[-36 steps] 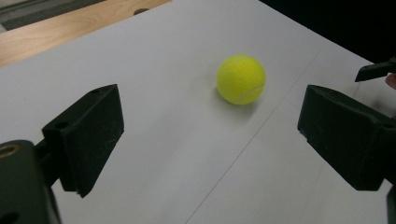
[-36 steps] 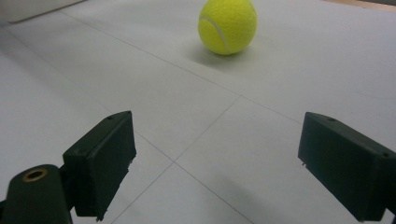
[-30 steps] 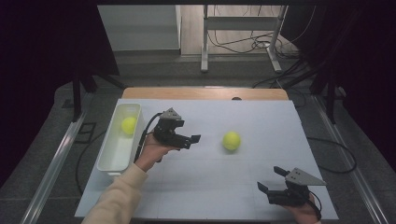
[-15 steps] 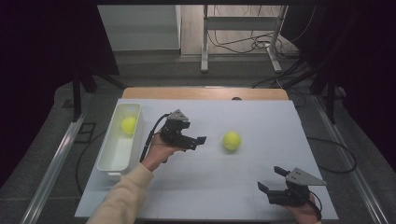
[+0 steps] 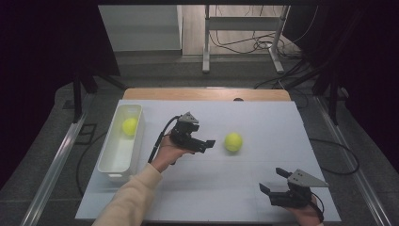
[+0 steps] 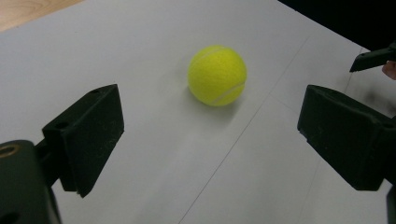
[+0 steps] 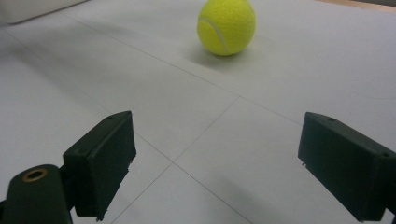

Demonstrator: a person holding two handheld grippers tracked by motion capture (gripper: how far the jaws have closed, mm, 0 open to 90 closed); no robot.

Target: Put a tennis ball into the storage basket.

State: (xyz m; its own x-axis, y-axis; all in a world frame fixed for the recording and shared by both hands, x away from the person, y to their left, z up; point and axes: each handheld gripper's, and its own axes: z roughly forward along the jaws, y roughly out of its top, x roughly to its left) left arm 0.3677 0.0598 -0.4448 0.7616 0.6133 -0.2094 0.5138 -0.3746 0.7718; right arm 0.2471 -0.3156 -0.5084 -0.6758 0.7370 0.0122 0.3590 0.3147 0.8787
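A yellow tennis ball (image 5: 233,141) lies on the white table top, right of centre. My left gripper (image 5: 203,142) hovers just left of it, open, jaws pointing at the ball without touching it. In the left gripper view the ball (image 6: 217,74) sits ahead of the open left gripper (image 6: 212,121), beyond the jaw tips. My right gripper (image 5: 273,181) rests open near the front right edge. Far ahead of the empty right gripper (image 7: 215,154), its view shows the ball (image 7: 227,26). A second yellow ball (image 5: 129,125) lies in the white bin (image 5: 114,161).
The white bin stands along the table's left side, and its corner (image 7: 32,9) shows in the right gripper view. A wooden strip (image 5: 202,94) runs along the far edge. A cable (image 5: 157,141) trails from the left gripper. Dark floor and metal rails surround the table.
My left gripper has moved right, away from the bin and up close to the loose ball. The right gripper and both balls have stayed put.
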